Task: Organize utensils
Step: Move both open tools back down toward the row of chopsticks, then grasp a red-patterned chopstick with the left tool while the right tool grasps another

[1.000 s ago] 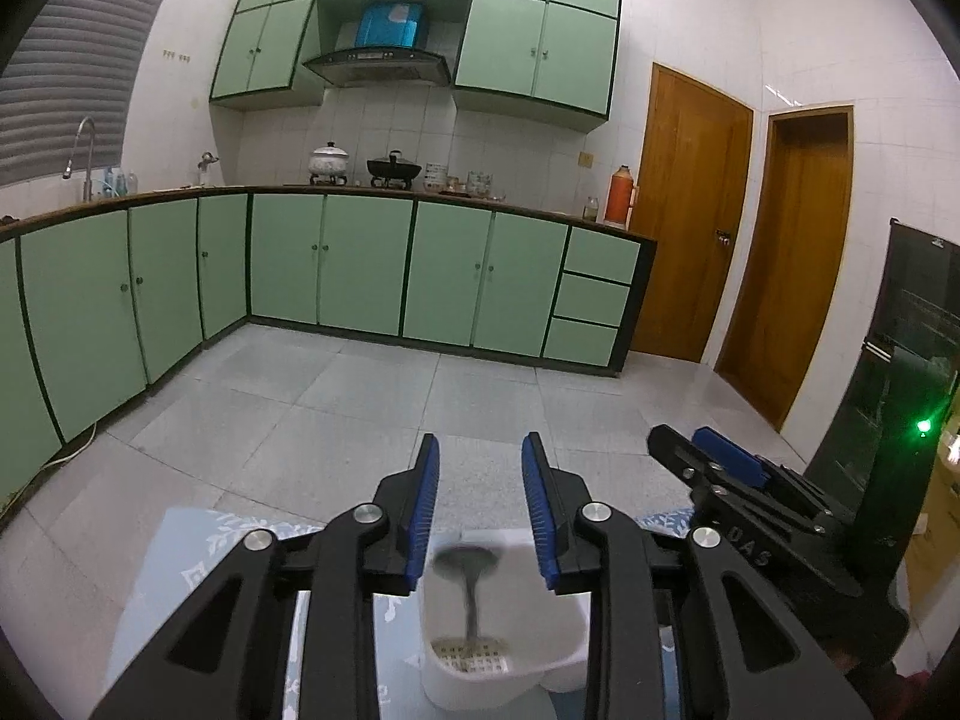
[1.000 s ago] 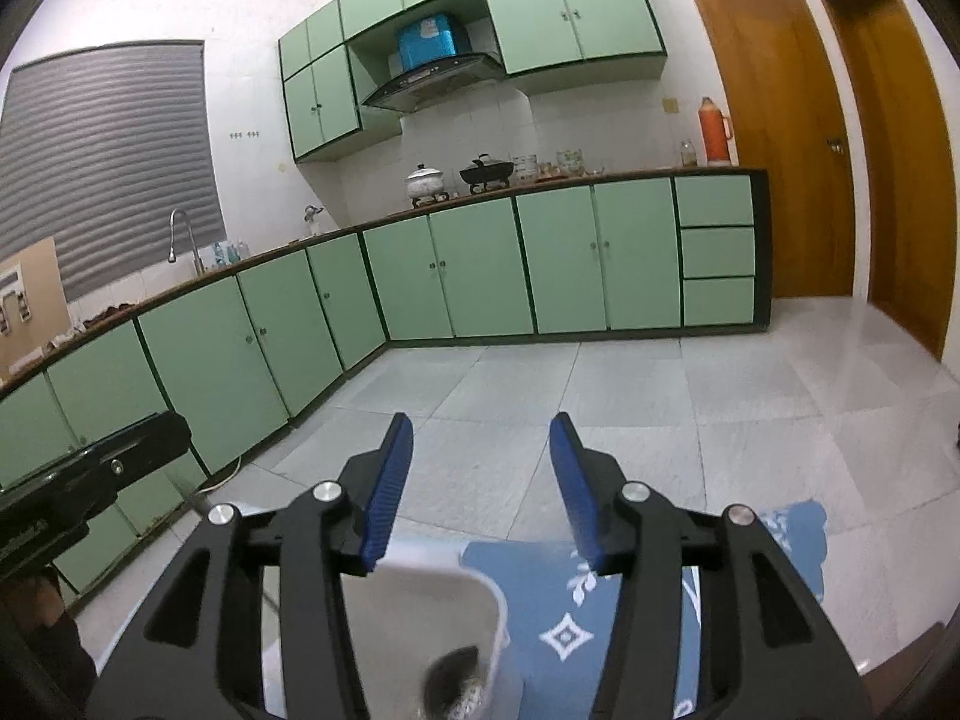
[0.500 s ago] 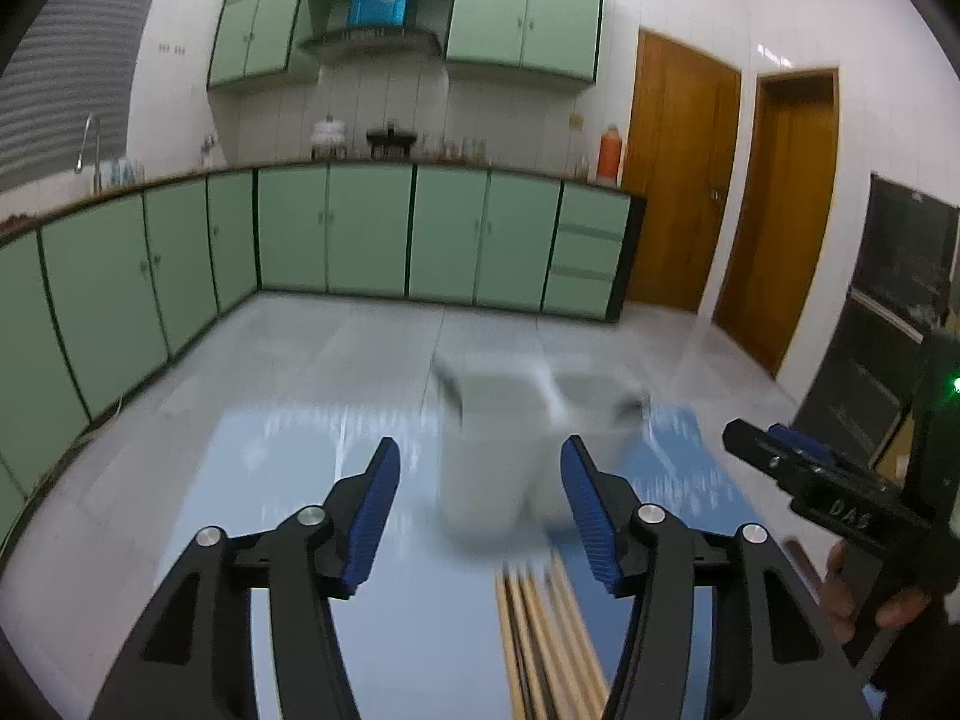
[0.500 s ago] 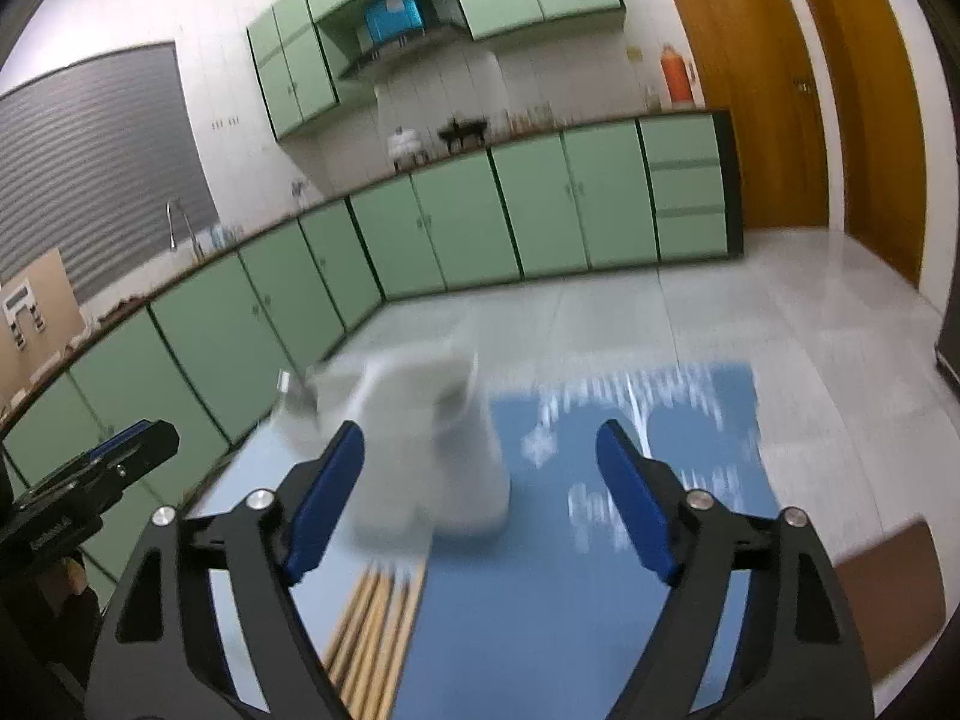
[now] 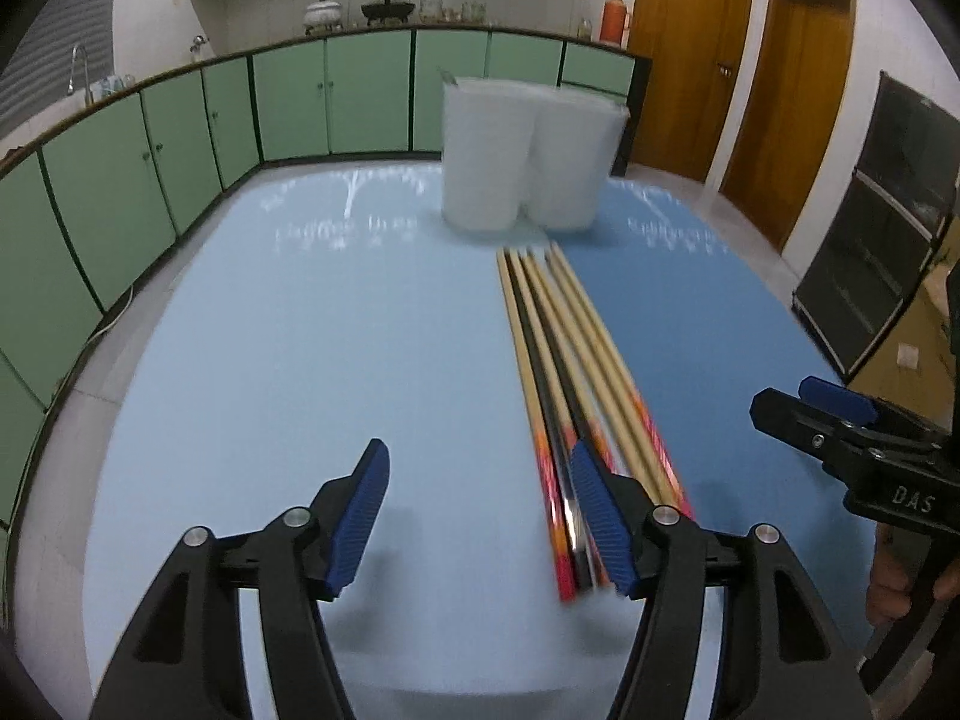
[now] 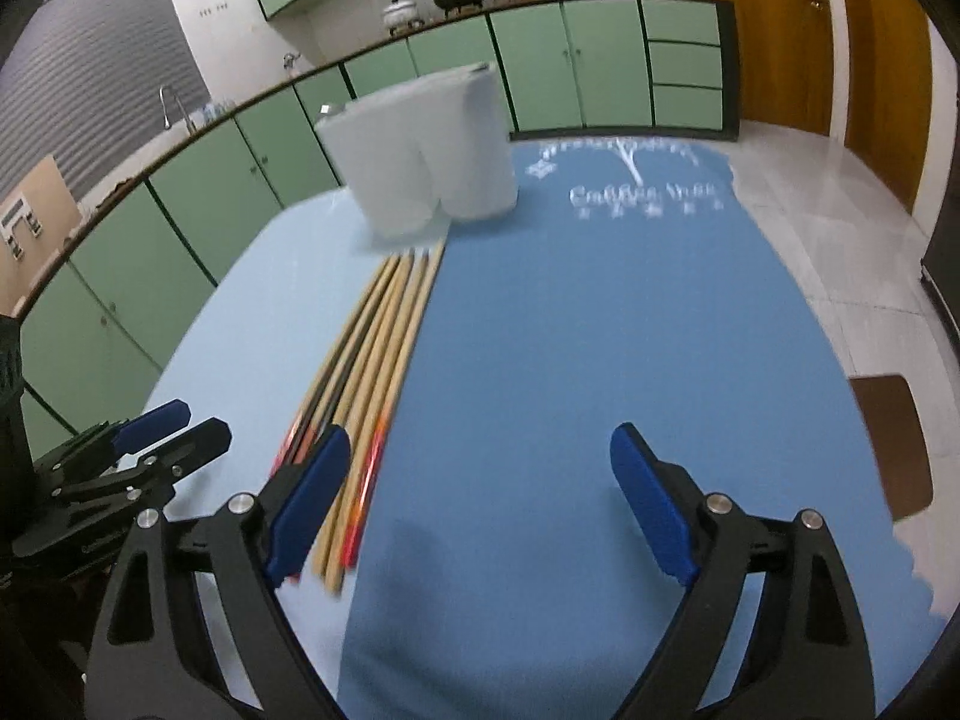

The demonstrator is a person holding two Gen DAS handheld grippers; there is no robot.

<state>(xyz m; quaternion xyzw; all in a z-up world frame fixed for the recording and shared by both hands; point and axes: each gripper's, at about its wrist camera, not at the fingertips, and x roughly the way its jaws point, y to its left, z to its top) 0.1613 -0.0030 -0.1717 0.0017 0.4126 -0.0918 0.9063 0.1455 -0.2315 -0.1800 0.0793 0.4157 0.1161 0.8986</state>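
Several chopsticks point(image 5: 576, 372) lie side by side on the table, tips toward a white two-part utensil holder point(image 5: 528, 159) at the far side. They also show in the right wrist view point(image 6: 372, 360), with the holder point(image 6: 426, 156) behind them. My left gripper point(image 5: 480, 516) is open and empty, low over the light blue cloth point(image 5: 300, 330), its right finger just over the chopsticks' near ends. My right gripper point(image 6: 480, 510) is open and empty over the dark blue cloth point(image 6: 600, 330), to the right of the chopsticks. The right gripper also shows in the left wrist view point(image 5: 840, 420).
Green kitchen cabinets point(image 5: 180, 138) line the far wall and the left. Wooden doors point(image 5: 780, 90) stand at the right. A dark shelf unit point(image 5: 888, 228) stands right of the table. A brown stool point(image 6: 894, 444) sits off the table's right edge.
Both grippers have pulled back from above the holder and dropped low over the table. Both have opened wider. The chopsticks have come into view.
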